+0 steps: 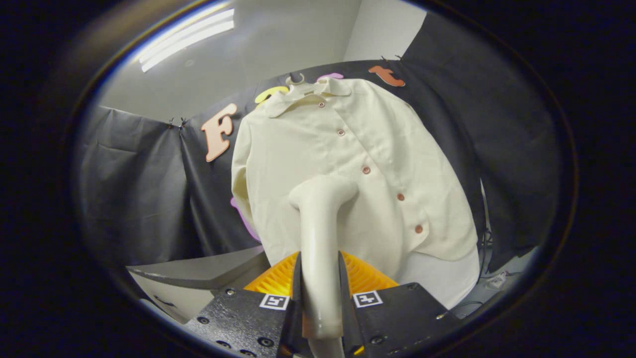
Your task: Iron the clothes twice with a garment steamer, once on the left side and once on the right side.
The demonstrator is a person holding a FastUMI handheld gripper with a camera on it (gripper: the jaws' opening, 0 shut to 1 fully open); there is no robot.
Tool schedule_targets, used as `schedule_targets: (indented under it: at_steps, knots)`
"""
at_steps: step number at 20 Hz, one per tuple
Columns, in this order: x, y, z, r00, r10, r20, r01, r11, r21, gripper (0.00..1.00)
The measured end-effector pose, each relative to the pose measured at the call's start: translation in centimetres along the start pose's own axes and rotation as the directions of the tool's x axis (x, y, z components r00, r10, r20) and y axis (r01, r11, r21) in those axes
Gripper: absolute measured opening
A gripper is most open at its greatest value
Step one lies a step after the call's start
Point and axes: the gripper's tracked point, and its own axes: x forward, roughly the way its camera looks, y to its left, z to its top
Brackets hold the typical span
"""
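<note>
Gripper view: gripper [319, 278] clamped on the garment steamer [318, 233] handle, both fingers pressing it. Steamer head sits against the cream shirt [348, 164] just ahead, beside the button line. Shirt hem hangs free above a grey ledge [198, 271].
</note>
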Motion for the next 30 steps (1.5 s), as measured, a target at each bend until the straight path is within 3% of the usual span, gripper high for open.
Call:
schedule_targets:
  at_steps: [10, 17, 24, 30]
  knots:
    - [-3.8, -3.2, -8.4, 0.995, 0.01, -0.102, 0.0, 0.995, 0.095, 0.32]
    - [-5.8, -4.9, -11.3, 0.986, 0.009, -0.168, 0.017, 0.988, 0.154, 0.33]
    - [-7.4, -6.3, -9.0, 0.988, -0.02, -0.151, 0.049, 0.981, 0.19, 0.33]
    - [-6.7, -5.7, -0.4, 0.999, -0.022, -0.041, 0.028, 0.991, 0.131, 0.32]
